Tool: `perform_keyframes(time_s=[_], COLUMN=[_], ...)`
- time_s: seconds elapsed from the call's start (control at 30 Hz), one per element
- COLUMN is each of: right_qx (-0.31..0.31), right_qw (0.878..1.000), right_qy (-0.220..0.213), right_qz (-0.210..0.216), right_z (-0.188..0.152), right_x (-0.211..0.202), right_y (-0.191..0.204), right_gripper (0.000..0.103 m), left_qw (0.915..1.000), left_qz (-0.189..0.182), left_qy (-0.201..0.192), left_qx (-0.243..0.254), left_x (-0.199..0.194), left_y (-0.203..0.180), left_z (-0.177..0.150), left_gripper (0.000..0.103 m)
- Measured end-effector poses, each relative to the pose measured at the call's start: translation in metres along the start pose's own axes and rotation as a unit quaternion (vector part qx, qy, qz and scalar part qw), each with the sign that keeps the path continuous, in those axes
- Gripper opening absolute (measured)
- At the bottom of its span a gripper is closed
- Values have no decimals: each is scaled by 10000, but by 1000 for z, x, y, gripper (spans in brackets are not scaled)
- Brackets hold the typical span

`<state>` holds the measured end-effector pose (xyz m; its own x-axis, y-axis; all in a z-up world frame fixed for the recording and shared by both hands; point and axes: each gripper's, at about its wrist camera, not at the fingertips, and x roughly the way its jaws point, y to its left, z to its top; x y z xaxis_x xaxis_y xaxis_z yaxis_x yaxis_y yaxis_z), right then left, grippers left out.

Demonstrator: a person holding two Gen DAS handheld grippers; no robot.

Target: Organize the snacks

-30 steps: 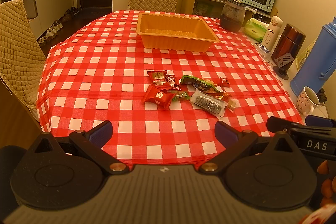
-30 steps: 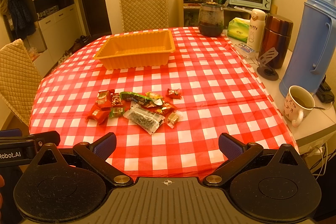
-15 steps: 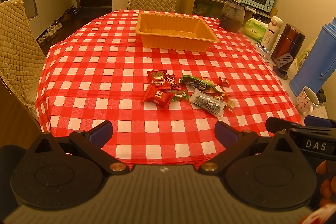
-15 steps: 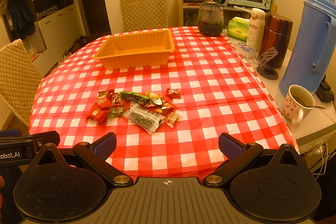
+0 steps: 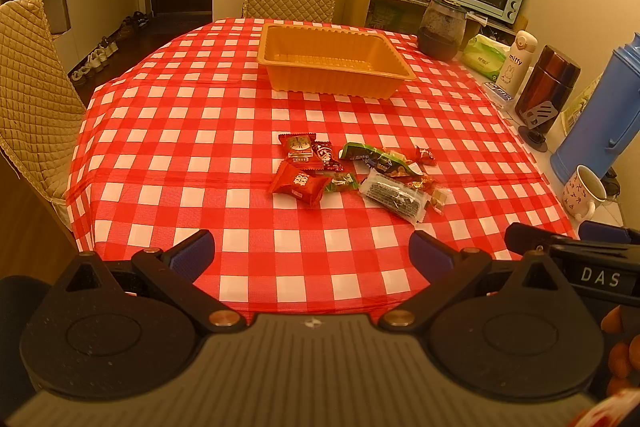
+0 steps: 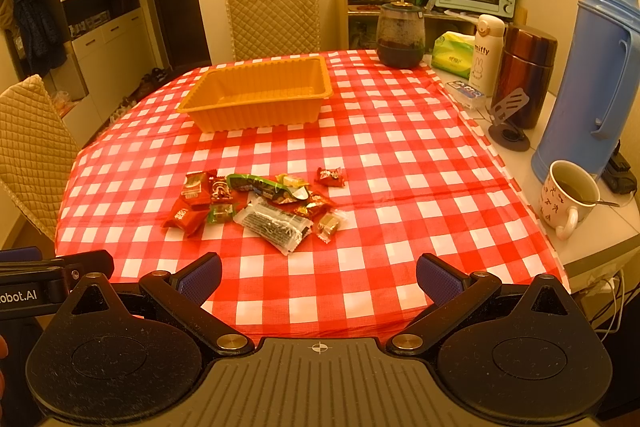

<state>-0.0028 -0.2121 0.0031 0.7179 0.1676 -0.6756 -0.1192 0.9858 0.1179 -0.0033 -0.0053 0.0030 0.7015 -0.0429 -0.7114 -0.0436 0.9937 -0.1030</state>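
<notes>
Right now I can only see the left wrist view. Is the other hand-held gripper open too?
Observer: Yes. The right hand-held gripper is wide open, with nothing between its fingers.
Visitor: Is there anything in that mug at the table's edge?
Observer: The mug holds a brownish drink, and a spoon rests in it.
Visitor: The blue flask is cut off on my side. What does the top look like?
Observer: The blue flask stands upright behind the mug with its lid on.
</notes>
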Motion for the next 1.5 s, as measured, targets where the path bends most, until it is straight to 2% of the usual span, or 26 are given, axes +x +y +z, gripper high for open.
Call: perform_keyframes(time_s=[0.37,0.63,0.97,1.07,1.5], right_qx=[82,94,-767,-1047,-2158], right_qw=[10000,9999,9960,9925,9669], right_qy=[-20,-23,22,138,434], right_qz=[-7,106,459,619,1291], right_z=[-8,-12,-12,-8,17], right_x=[10,30,81,105,190], right_y=[-8,-7,9,15,34], right_gripper=[102,102,101,88,65], left_qw=[10000,9998,9996,9996,9987], left_qz=[-2,9,-15,20,-243], left_qy=[49,141,261,278,432], left_qx=[-57,-101,-89,-68,-84], left_x=[3,32,78,91,133], left_y=[-2,17,36,40,44], left_z=[-2,-2,5,10,18], left_gripper=[102,102,97,96,95])
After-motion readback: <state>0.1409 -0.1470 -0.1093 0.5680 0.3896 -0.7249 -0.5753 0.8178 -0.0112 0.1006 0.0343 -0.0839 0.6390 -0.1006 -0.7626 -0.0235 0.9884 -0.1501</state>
